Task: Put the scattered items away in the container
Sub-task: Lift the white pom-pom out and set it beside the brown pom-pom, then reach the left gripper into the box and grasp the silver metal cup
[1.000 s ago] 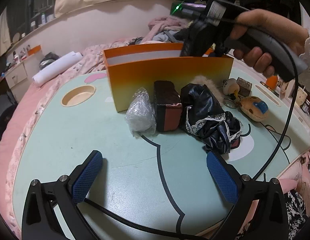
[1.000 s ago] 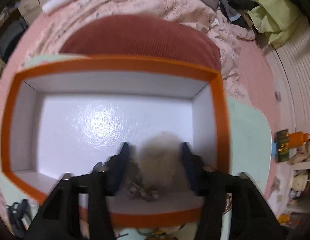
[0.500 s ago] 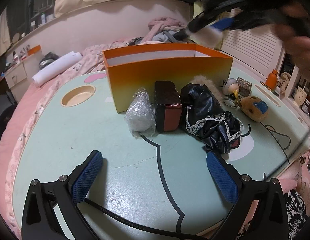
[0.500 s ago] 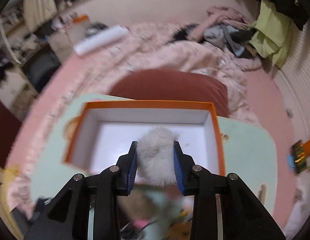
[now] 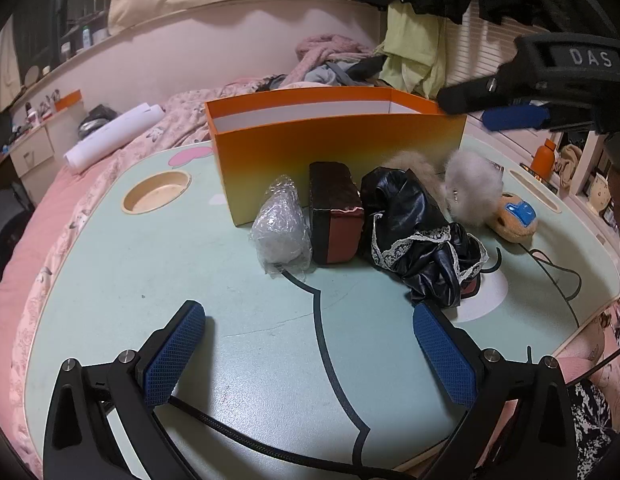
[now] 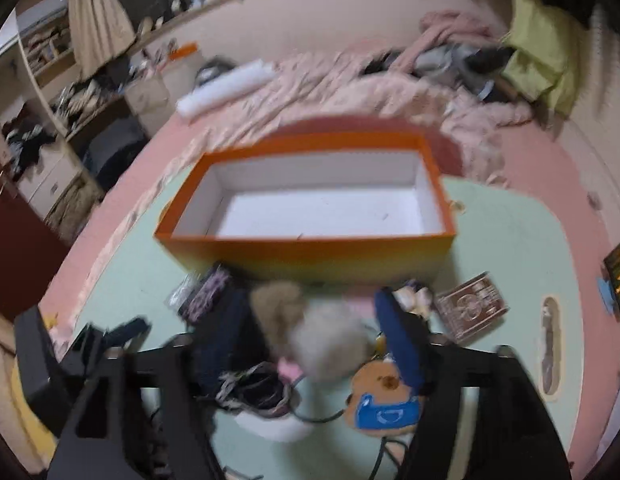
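The orange box (image 5: 337,148) (image 6: 310,256) stands on the mint table (image 5: 238,320), its white inside bare. In front of it lie a crumpled plastic bag (image 5: 282,224), a dark red case (image 5: 335,212), a black lace-trimmed garment (image 5: 417,232) and a tan plush (image 5: 513,216) (image 6: 381,404). A grey fluffy pompom (image 5: 471,186) (image 6: 329,344) is loose outside the box, by its right front corner. My right gripper (image 6: 262,336) (image 5: 513,116) hovers over it, jaws opening, pads off the pompom. My left gripper (image 5: 310,356) rests open and empty, low over the near table.
A tan pompom (image 6: 276,308) and a patterned card packet (image 6: 471,312) lie near the box's right end. A round cup recess (image 5: 156,192) sits at the table's left. A pink bed with clothes (image 5: 329,60) lies behind. A black cable (image 5: 549,276) trails on the right.
My right gripper drew back from over the box toward the near right side, carrying the grey pompom, then opened; the pompom is now free outside the box. The left gripper stayed put.
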Tool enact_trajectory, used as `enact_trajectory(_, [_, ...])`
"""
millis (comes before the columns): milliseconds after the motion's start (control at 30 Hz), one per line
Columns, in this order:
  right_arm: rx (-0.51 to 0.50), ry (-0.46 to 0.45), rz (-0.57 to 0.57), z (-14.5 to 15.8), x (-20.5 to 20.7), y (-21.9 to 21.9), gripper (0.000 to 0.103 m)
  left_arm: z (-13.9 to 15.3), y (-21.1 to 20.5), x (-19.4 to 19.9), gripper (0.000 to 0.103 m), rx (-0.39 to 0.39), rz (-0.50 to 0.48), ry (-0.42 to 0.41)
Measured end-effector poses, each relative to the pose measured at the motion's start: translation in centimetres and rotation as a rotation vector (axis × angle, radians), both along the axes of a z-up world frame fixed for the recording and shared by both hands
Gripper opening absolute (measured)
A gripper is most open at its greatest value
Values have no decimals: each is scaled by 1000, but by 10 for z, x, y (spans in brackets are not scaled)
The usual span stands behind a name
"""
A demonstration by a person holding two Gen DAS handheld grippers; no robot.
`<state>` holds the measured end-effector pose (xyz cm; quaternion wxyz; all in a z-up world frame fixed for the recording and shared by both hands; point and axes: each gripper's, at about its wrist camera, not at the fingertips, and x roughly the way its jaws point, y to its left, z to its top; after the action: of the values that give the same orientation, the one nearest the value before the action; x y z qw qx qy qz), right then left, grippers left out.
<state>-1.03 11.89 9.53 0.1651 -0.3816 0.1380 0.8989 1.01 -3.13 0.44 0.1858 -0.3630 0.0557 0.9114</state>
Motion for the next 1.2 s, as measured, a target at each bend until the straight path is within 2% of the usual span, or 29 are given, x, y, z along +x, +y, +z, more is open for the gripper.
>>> enact_trajectory(100, [29, 88, -28, 8, 18, -5, 75, 0, 0, 0, 103, 0, 0, 0])
enact_trajectory(200, [13, 142, 37, 1, 40, -22, 79, 0, 0, 0, 103, 0, 0, 0])
enact_trajectory(267, [56, 137, 54, -11, 55, -38, 79, 0, 0, 0, 103, 0, 0, 1])
enact_trajectory(367, [191, 101, 47, -35, 79, -62, 79, 0, 0, 0, 103, 1, 0, 1])
enact_trajectory(433, [226, 89, 34, -46, 92, -68, 79, 0, 0, 0, 103, 0, 0, 1])
enact_trajectory(567, [199, 64, 0, -73, 106, -64, 79, 0, 0, 0, 103, -1, 0, 0])
enact_trajectory(600, [181, 43, -3, -79, 103, -60, 81, 0, 0, -1, 103, -2, -1, 0])
enact_trajectory(633, [175, 35, -7, -82, 101, -56, 89, 0, -1, -1, 103, -2, -2, -1])
enact_trajectory(733, [181, 28, -11, -88, 92, -51, 102, 2, -2, -4, 103, -12, -7, -16])
enact_trajectory(833, [177, 40, -15, -92, 90, -47, 103, 8, -3, -5, 103, -21, -9, -37])
enact_trajectory(900, [179, 44, -15, -93, 90, -46, 103, 23, -8, -5, 103, 14, -8, -38])
enact_trajectory(1067, [180, 45, -21, -93, 91, -46, 103, 89, -17, -21, 103, 196, -26, -46])
enact_trajectory(1200, [181, 45, -25, -92, 91, -46, 103, 122, 1, -65, 103, 214, -31, -87])
